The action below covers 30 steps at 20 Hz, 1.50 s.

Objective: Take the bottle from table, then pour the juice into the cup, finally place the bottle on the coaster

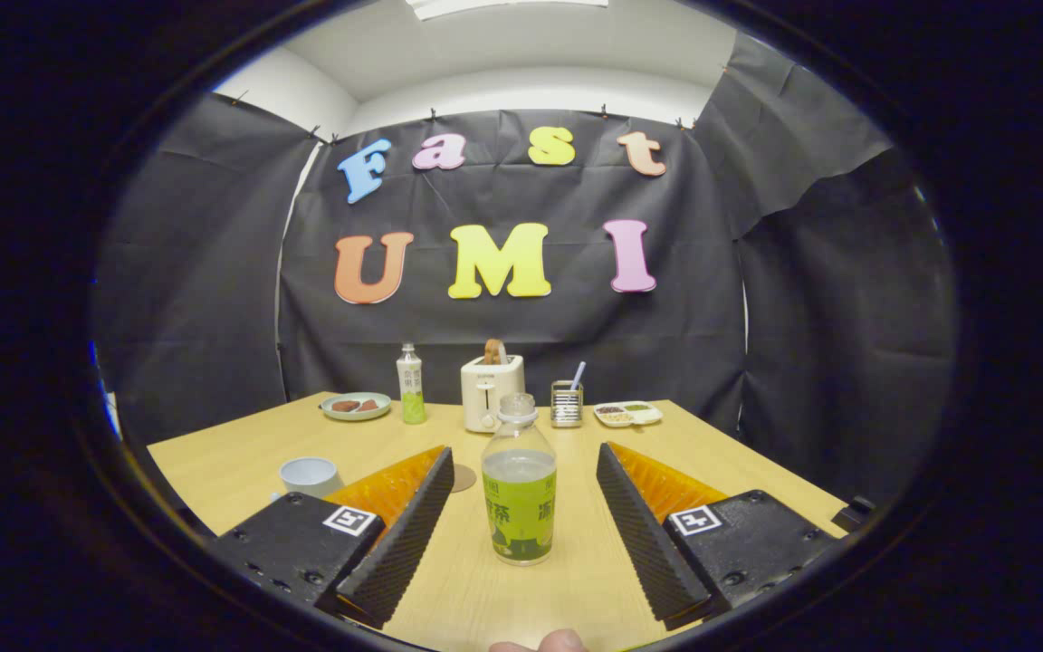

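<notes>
The claw [520, 507] is spread wide, holding nothing. The bottle [519, 484] stands upright on the desk [223, 462] between the two fingers, clear of both, with open desk showing on either side of it. It is capless, its clear upper part showing liquid down to a green label.

From the bottle, the cup [310, 475] sits at about 9 o'clock, just beyond the left finger [399, 534]. The coaster [462, 478], a flat brown disc, lies at about 10 o'clock, close to the bottle and partly hidden behind the left fingertip.

Toward the far edge of the desk, from 11 to 1 o'clock, a row of things stands against the black cloth wall: a plate [356, 407] with dark food, a second bottle [410, 384] with its cap on, a toaster [492, 390] with bread in its slot, a metal holder [567, 404] with a utensil in it, and a divided tray [627, 413].

A fingertip [540, 644] of the person shows at 6 o'clock, below the bottle.
</notes>
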### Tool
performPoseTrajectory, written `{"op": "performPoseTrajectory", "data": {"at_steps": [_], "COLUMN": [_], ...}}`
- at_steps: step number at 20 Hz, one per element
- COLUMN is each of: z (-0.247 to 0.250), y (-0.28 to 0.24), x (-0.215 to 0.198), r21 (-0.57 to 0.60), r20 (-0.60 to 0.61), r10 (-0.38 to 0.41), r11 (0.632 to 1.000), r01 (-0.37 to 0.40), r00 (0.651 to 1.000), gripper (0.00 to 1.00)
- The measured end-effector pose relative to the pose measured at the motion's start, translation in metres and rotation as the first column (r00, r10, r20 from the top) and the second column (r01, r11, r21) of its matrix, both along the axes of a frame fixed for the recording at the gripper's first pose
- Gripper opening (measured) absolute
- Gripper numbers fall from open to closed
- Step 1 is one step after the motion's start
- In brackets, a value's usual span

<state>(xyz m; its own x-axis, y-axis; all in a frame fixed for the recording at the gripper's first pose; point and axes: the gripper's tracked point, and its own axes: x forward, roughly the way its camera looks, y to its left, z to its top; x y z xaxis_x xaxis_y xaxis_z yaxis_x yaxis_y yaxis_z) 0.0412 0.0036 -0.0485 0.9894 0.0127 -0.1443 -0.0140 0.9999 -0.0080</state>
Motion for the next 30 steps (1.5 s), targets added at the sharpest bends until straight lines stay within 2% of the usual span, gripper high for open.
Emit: {"op": "performPoseTrajectory", "data": {"at_steps": [11, 18, 25, 30], "z": [-0.063, -0.084, -0.085, -0.058], "y": [0.004, 0.003, 0.008, 0.015], "x": [0.046, 0.073, 0.078, 0.080], "r21": [0.016, 0.026, 0.016, -0.150], "r20": [-0.203, -0.267, -0.269, -0.223], "r10": [-0.004, -0.013, 0.004, 0.051], "r11": [1.000, 0.999, 1.000, 0.985], "r01": [0.008, 0.021, 0.000, -0.086], "r00": [0.979, 0.964, 0.963, 0.973], "gripper": [1.00, 1.00, 0.82, 0.78]}}
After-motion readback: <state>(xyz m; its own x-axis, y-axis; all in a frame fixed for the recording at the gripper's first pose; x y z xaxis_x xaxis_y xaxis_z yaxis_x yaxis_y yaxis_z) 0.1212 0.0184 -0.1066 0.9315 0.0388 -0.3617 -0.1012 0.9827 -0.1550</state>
